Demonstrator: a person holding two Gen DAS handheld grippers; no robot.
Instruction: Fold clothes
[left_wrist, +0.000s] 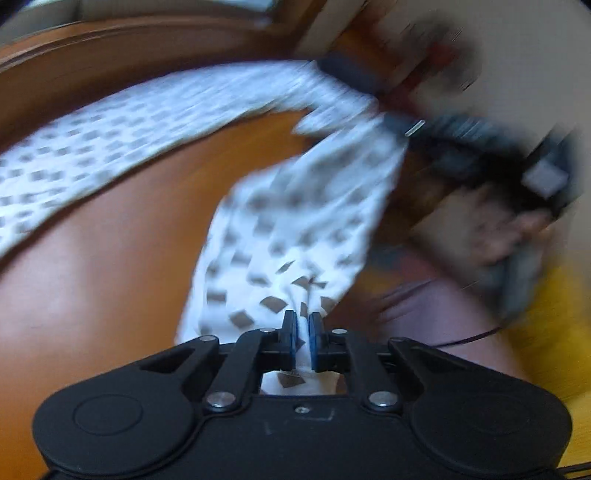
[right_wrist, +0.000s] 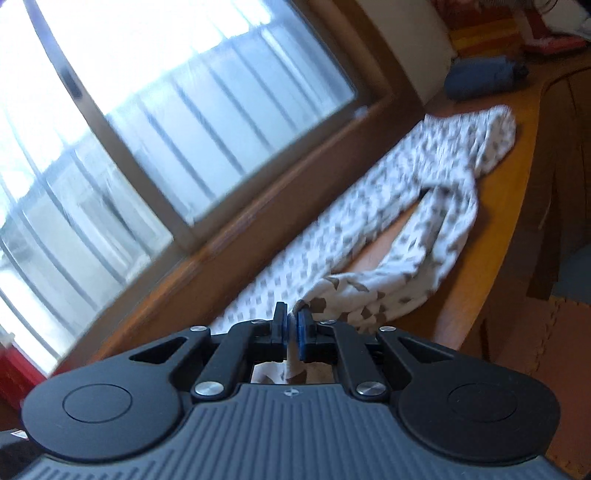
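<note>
1. Left wrist view: the garment (left_wrist: 295, 229), white with grey squares, lies along the table (left_wrist: 110, 277); one end rises off the wood into the left gripper (left_wrist: 303, 325), whose jaws are clenched on it.
2. Right wrist view: the garment (right_wrist: 369, 206) runs lengthwise away from the right gripper (right_wrist: 291, 325) beside the window (right_wrist: 147, 110); its near end is pinched between the closed jaws.
3. Both grippers hold near ends, so I judge a lengthwise fold toward the far end comes next.
4. Blurred in the left view, the right gripper (left_wrist: 391, 122) sits ahead and to the right, a hand (left_wrist: 506, 232) behind it.
5. Both grippers tilt downward over the table.
</note>
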